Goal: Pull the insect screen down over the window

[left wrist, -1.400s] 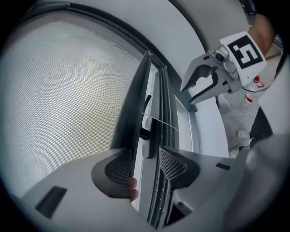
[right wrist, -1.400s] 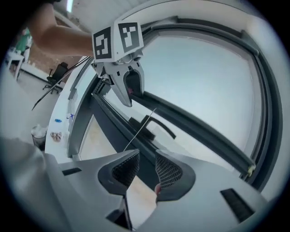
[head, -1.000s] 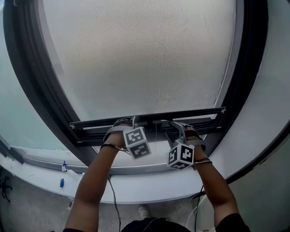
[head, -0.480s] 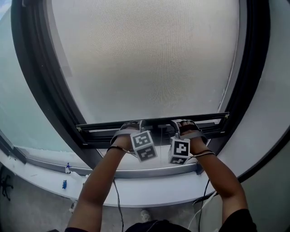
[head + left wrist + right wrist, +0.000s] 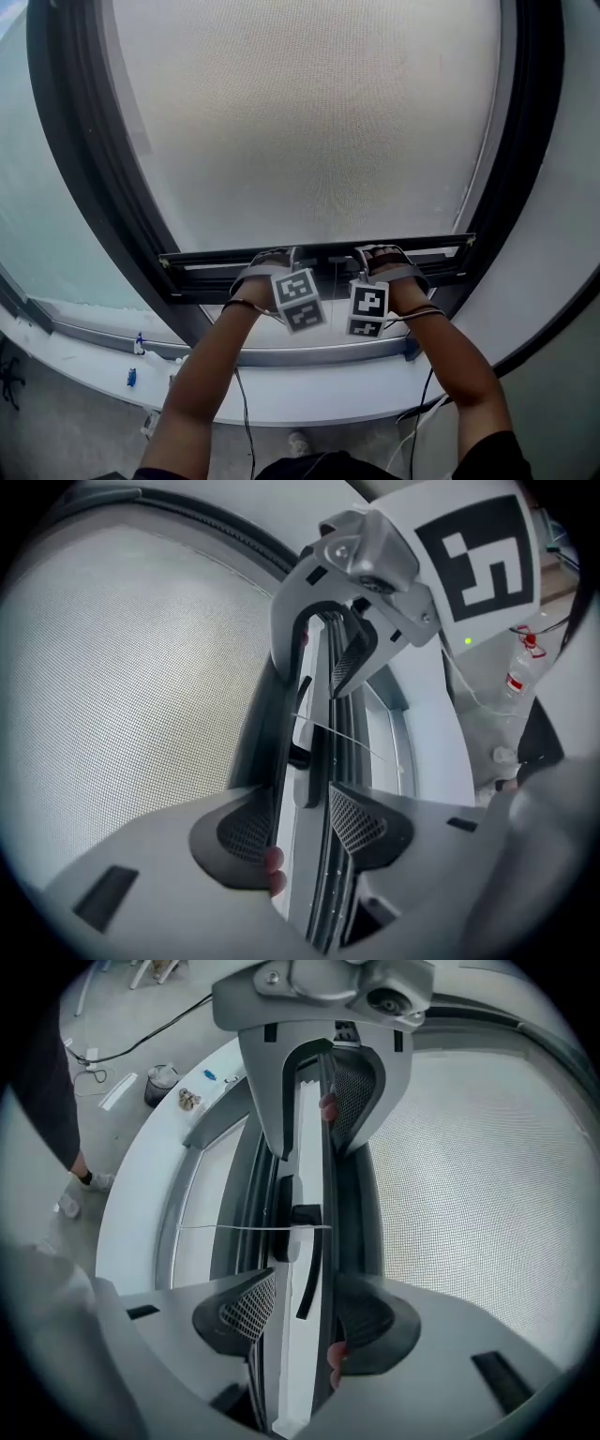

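Grey mesh insect screen covers nearly the whole window. Its dark metal bottom bar lies just above the white sill. Left gripper clamps the bar, apparently steadying it. Right gripper straddles it unpressed, its jaws having just been opening wide, probably to release.

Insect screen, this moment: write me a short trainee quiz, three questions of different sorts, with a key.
1. True or false: the insect screen covers most of the window.
2. Relative to the white sill, the screen's bottom bar sits: A resting on it; B above it, with a gap beneath; C below it.
3. What is the left claw shut on?
Key: 1 true; 2 B; 3 the bottom bar.
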`<state>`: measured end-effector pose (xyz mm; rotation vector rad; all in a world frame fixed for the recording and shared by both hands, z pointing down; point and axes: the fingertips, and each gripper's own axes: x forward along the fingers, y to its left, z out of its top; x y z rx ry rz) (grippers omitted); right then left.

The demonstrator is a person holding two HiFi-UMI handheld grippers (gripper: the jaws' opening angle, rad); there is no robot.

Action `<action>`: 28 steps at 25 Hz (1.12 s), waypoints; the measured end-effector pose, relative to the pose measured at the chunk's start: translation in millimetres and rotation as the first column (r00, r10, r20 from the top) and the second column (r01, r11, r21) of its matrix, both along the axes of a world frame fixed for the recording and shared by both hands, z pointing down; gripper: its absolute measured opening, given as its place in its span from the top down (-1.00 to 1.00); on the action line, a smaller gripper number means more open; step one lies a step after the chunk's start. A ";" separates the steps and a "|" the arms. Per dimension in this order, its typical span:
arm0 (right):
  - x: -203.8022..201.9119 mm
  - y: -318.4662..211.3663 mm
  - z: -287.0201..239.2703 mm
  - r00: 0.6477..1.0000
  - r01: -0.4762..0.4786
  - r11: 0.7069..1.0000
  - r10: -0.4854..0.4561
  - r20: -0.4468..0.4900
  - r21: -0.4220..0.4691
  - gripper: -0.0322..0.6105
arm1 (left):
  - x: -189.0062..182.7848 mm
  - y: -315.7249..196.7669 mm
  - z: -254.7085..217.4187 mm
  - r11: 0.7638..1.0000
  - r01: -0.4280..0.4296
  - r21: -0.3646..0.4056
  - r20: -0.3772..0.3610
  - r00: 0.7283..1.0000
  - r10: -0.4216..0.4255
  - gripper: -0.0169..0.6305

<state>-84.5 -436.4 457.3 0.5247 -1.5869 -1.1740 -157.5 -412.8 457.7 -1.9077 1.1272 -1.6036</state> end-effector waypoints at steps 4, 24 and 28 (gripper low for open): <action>0.3 0.0 -1.5 1.000 -0.011 1.000 0.011 -0.012 -0.005 0.33 | 0.3 0.7 0.8 1.000 0.003 0.010 0.006 1.000 -0.003 0.36; 1.3 11.9 51.3 0.999 -0.034 0.989 0.033 -0.007 -0.144 0.32 | 2.4 12.8 55.3 0.995 0.002 -0.103 -0.039 0.999 -0.006 0.36; 1.5 11.1 71.5 0.999 -0.039 0.987 0.039 0.001 -0.153 0.32 | 1.1 8.9 77.7 0.998 0.013 -0.067 -0.001 1.000 -0.013 0.36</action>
